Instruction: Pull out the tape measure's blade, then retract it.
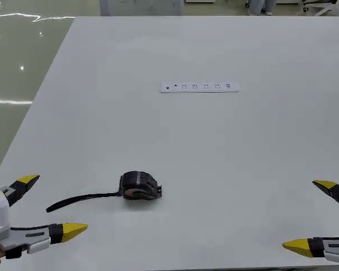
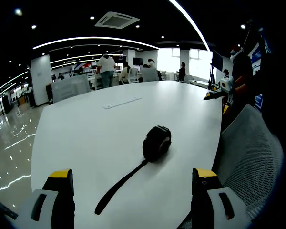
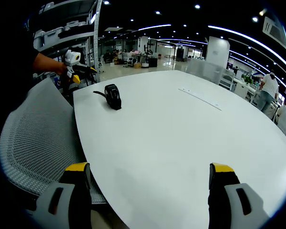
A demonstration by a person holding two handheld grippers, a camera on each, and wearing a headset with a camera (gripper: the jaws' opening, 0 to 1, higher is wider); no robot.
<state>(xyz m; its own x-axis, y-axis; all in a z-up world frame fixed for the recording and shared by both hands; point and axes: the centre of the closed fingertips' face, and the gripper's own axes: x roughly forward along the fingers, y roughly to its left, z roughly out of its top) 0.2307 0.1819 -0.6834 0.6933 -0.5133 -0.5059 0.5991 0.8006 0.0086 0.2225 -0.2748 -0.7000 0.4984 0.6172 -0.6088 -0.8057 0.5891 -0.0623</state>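
Observation:
A black tape measure lies on the white table, with its black wrist strap trailing toward the left. No blade is drawn out of it. My left gripper hovers open at the near left edge, a short way from the strap's end; in the left gripper view the tape measure sits straight ahead between the jaws. My right gripper is open at the near right corner, far from the tape measure, with nothing between its jaws.
A white power strip lies flat toward the middle back of the table. A grey mesh chair stands at the near edge. People and desks are far off in the background.

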